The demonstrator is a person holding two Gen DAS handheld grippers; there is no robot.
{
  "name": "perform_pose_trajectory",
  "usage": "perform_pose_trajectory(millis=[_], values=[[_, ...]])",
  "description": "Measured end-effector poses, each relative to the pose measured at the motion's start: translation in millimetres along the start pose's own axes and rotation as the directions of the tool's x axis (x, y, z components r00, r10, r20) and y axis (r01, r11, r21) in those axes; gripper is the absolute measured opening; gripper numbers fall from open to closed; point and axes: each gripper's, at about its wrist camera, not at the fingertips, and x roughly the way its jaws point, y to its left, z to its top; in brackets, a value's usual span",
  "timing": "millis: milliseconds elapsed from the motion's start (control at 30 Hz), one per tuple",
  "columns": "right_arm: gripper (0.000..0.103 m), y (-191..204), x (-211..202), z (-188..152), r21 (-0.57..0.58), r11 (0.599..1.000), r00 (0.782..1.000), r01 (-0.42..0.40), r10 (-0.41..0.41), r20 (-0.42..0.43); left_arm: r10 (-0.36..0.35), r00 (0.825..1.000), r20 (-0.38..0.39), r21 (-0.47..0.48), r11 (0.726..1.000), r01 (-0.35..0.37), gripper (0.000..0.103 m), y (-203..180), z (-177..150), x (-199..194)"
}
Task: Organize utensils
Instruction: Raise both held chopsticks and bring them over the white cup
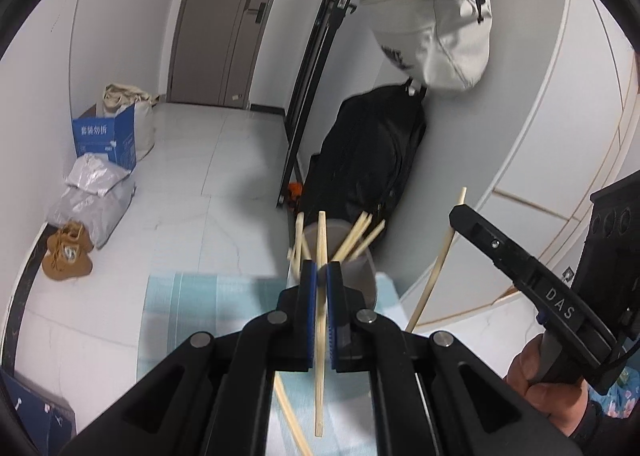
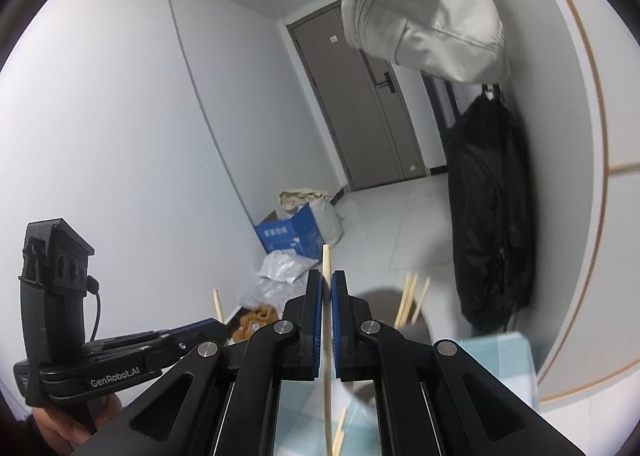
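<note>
My left gripper (image 1: pixel 321 270) is shut on a wooden chopstick (image 1: pixel 320 340) that stands nearly upright between its blue pads. Just beyond it stands a grey cup (image 1: pixel 358 270) with several chopsticks (image 1: pixel 356 236) leaning in it. My right gripper (image 2: pixel 326 280) is shut on another wooden chopstick (image 2: pixel 327 320), also upright; from the left wrist view it shows at the right (image 1: pixel 516 256) with its chopstick (image 1: pixel 438 256) slanting. The grey cup (image 2: pixel 414 332) with chopsticks (image 2: pixel 410 298) sits right of the right gripper. More chopsticks (image 2: pixel 339 432) lie on the table below.
A light blue striped cloth (image 1: pixel 208 304) covers the table. A black bag (image 1: pixel 368 160) and a white bag (image 1: pixel 436 24) hang on the wall behind. A blue box (image 1: pixel 106 140), grey parcels (image 1: pixel 92 196) and brown shoes (image 1: pixel 68 252) lie on the floor.
</note>
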Motion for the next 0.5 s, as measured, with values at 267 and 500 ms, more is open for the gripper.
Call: perform_pose_trajectory(millis=[267,500], values=[[0.004,-8.8,30.5,55.1,-0.031,0.999,0.998,0.013,-0.011,0.06,-0.021,0.998,0.052,-0.01,1.0,0.021,0.001,-5.2,41.7,11.5],[0.004,-20.0,60.1,77.3,-0.028,0.999,0.995,0.035,-0.032,0.097,-0.012,0.995,0.098,-0.017,1.0,0.014,0.001,-0.4,66.1,32.9]])
